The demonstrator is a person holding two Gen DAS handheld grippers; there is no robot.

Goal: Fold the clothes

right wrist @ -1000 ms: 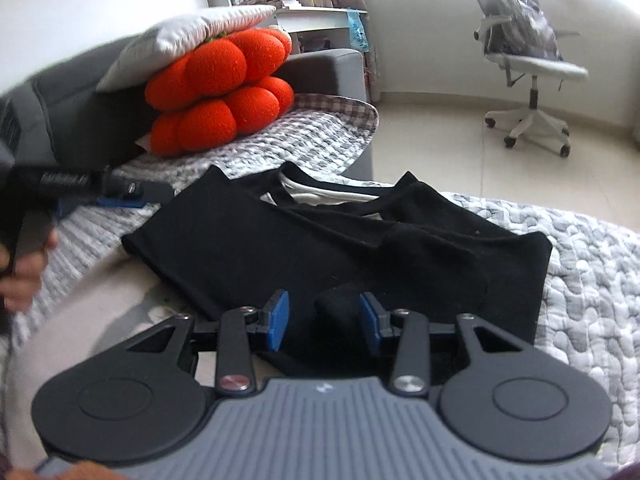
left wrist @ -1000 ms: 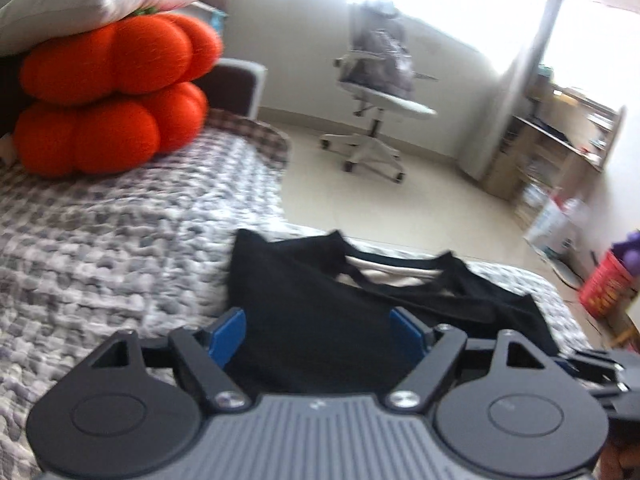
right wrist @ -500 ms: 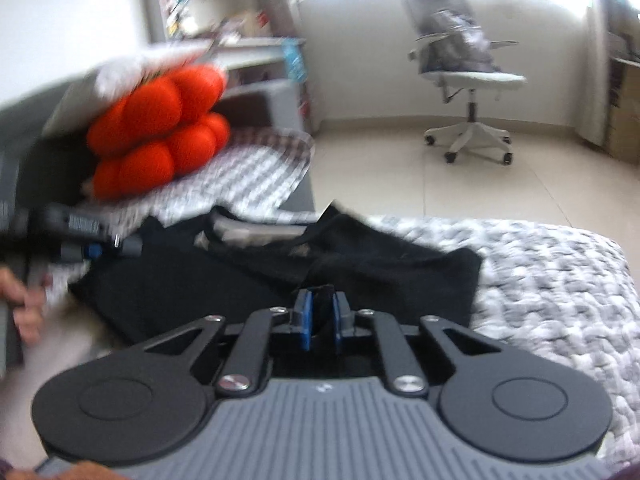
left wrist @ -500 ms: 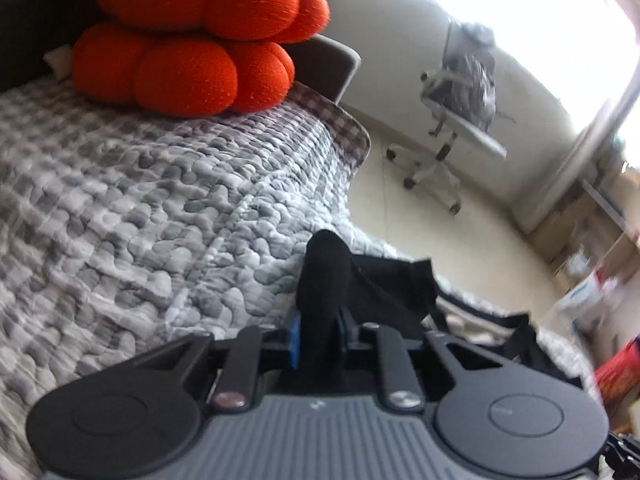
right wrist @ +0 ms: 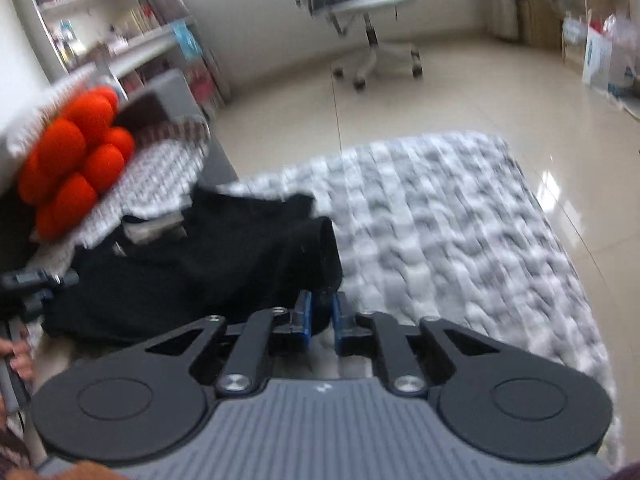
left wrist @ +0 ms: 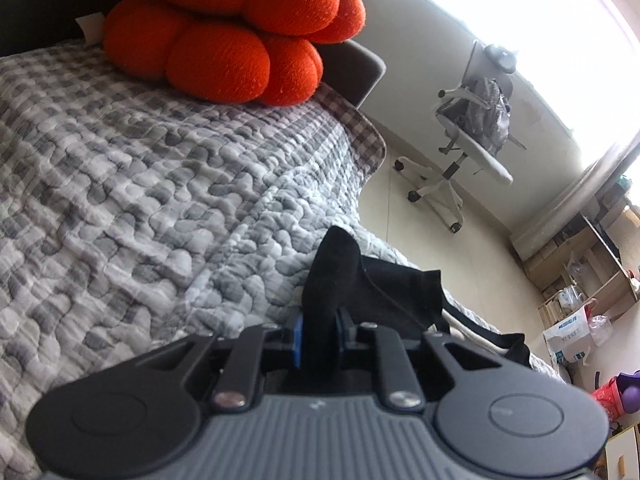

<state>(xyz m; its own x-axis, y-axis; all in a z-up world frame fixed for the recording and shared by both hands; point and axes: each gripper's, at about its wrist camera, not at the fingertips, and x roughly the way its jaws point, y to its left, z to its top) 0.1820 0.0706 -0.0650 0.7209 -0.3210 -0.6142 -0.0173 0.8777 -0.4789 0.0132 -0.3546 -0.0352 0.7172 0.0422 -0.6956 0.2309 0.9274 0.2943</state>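
**Both grippers clamp the black garment and start the fold**

Left gripper [left wrist: 318,338] has its blue pads pressed on a bunched ridge of the black garment [left wrist: 384,292], which stands up between the fingers; a second ago those jaws stood wide over flat cloth, and they have just closed and eased slightly. Right gripper [right wrist: 320,322] likewise pinches a dark edge of the same garment [right wrist: 224,264] after closing from a half-open stance, again with a small easing at the end. Its view is smeared, and where the earlier frames showed the cloth spread wide and flat, it now lies gathered toward the left, with bare quilt [right wrist: 440,232] to the right of the pinch. Judged from that, the grasp is done and the right side is being carried across, so the first fold appears to be under way rather than finished.

Counting outward: two grippers, each with two blue pads; one black garment, lying on the one grey pebble-patterned quilt [left wrist: 160,184]; part of one hand [right wrist: 18,360] at the left edge of the right wrist view, holding the other tool. Farther back sits one orange lobed cushion [left wrist: 240,28], and on the pale floor beyond the bed stands one white office chair [left wrist: 468,136], with shelves against the walls.
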